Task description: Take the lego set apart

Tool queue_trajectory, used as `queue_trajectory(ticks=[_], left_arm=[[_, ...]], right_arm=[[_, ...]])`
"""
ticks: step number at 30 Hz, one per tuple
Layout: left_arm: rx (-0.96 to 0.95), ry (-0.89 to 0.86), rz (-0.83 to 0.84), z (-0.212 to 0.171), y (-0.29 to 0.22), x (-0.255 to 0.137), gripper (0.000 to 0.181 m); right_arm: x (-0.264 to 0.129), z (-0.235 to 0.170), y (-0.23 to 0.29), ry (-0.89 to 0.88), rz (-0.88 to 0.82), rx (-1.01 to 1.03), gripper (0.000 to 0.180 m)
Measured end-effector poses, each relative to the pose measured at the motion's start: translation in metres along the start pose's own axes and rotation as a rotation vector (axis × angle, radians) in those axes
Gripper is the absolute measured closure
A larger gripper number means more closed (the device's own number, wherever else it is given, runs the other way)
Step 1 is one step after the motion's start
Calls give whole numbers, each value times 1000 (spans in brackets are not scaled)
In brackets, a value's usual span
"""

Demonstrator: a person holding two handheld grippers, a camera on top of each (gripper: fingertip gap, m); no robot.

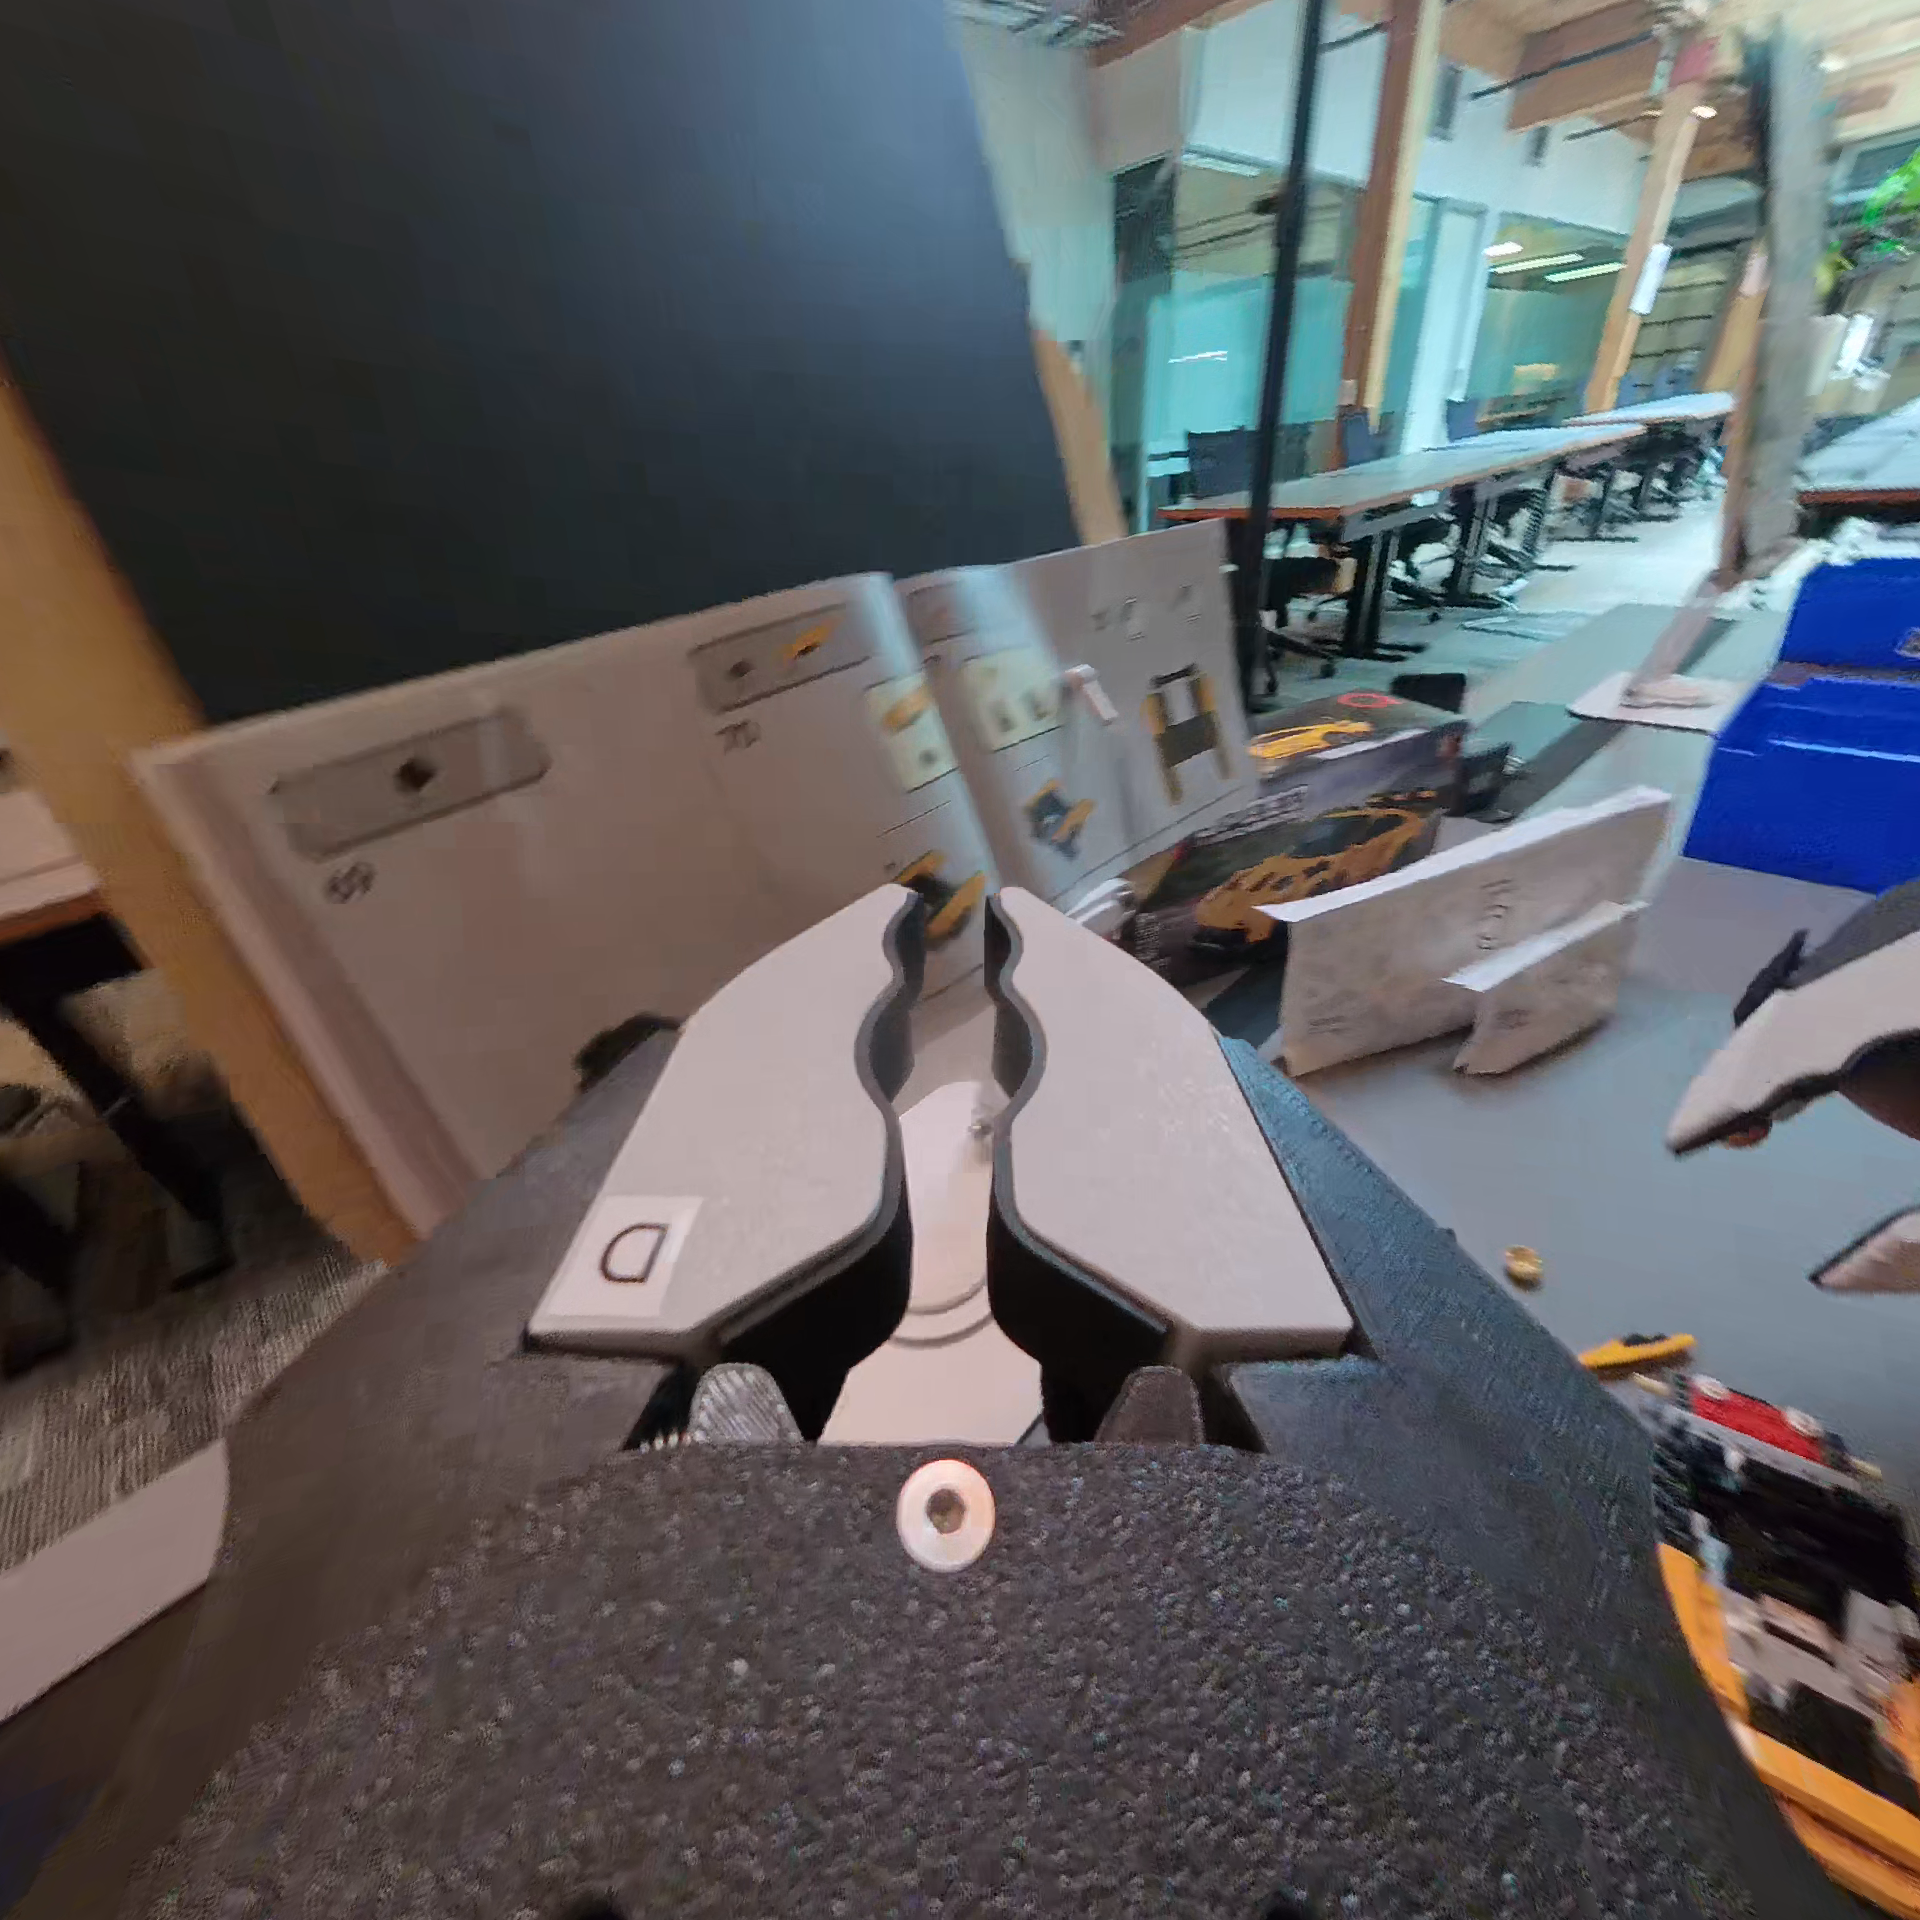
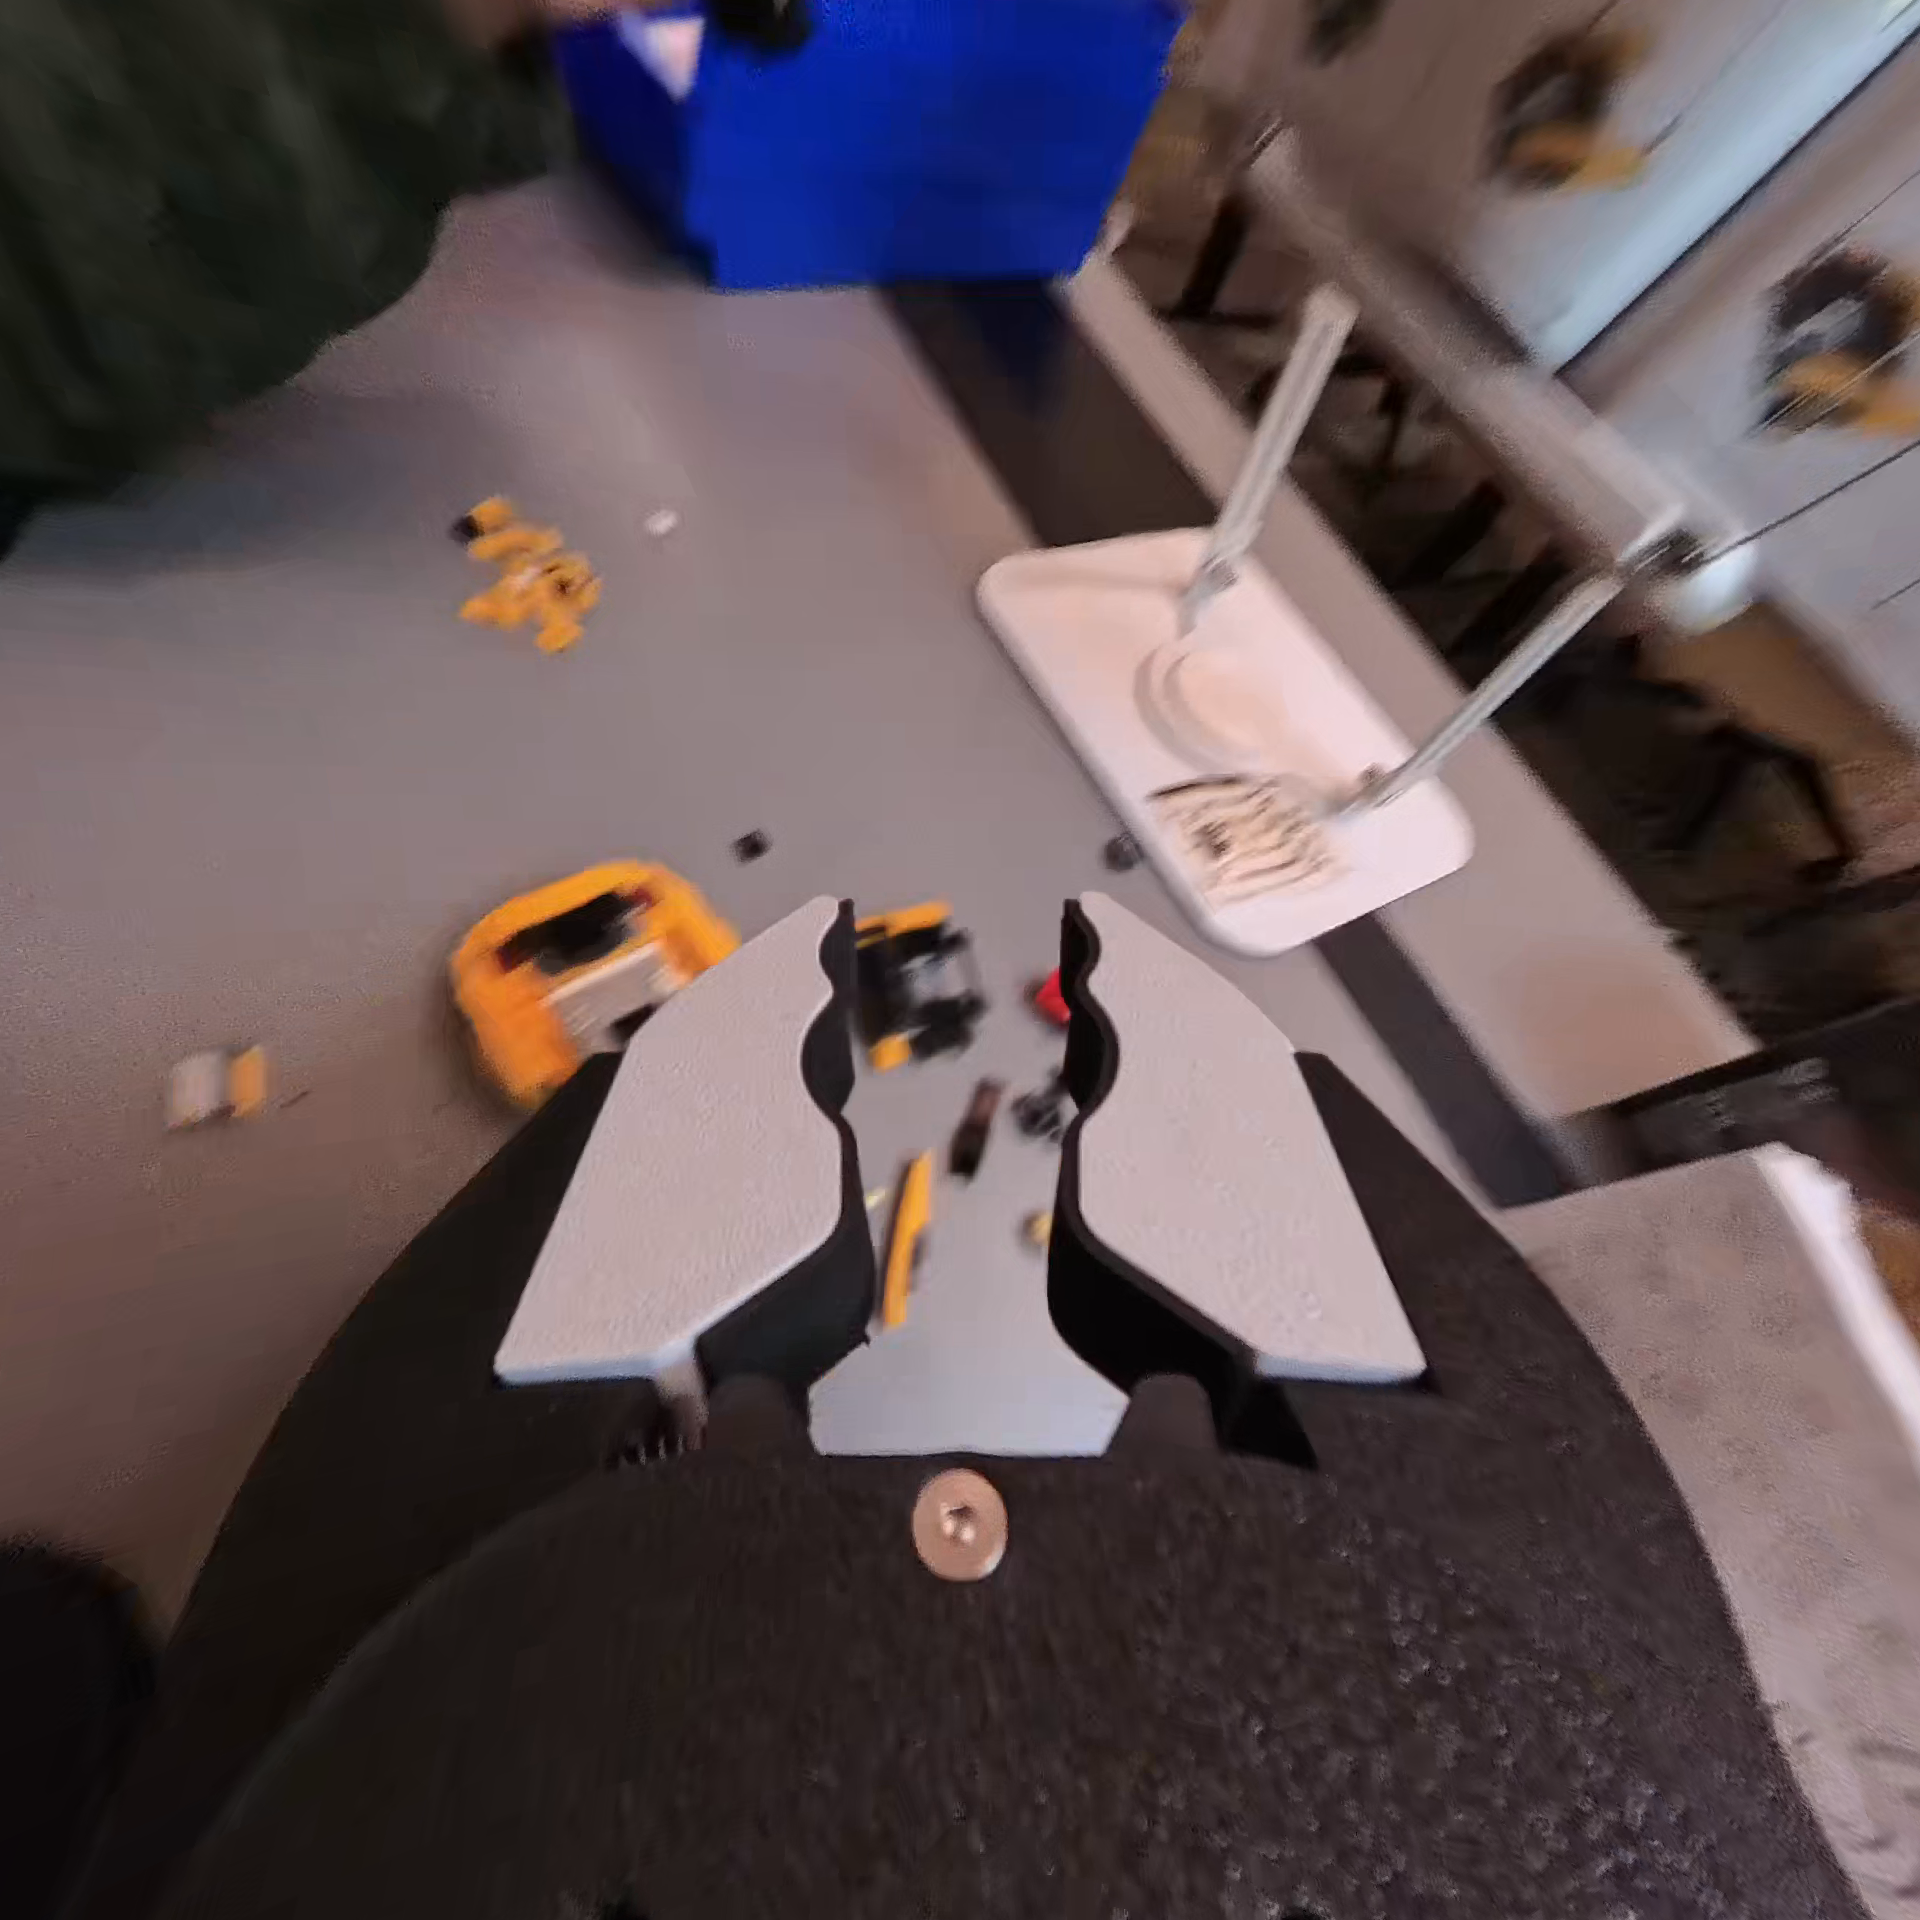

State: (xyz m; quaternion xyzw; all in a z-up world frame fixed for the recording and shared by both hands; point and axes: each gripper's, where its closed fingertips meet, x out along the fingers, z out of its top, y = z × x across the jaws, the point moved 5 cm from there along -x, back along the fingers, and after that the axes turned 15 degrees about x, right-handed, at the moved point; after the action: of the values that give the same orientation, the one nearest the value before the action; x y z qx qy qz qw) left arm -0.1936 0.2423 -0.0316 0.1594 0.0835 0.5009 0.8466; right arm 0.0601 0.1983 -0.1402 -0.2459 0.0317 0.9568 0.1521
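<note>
The left tool is raised off the grey counter, its fingers nearly together and holding nothing. The right tool hangs above the counter, fingers apart and empty. Below it the lego set is already in pieces: a yellow car body section left of the fingers, a black-and-yellow chunk between the tips, and a yellow cluster farther off. Motion blur hides their orientation. An open instruction booklet stands behind.
</note>
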Motion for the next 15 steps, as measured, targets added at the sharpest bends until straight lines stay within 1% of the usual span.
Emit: queue_trajectory(ticks=[2, 5, 8, 11, 15], left_arm=[[71, -13, -47, 22, -19, -5, 170], [195, 5, -109, 49, -47, -18, 168], [270, 36, -172, 62, -76, -30, 167], [284, 68, -230, 60, -104, -42, 167], [294, 169, -269, 33, -136, -64, 167]], right_arm=[[-12, -23, 20, 38, 49, 32, 141], [-22, -47, 43, 51, 43, 31, 140], [-19, -63, 44, 61, 28, 59, 143], [-1, -60, 24, 93, 17, 82, 147], [41, -43, -9, 179, 9, -6, 145]])
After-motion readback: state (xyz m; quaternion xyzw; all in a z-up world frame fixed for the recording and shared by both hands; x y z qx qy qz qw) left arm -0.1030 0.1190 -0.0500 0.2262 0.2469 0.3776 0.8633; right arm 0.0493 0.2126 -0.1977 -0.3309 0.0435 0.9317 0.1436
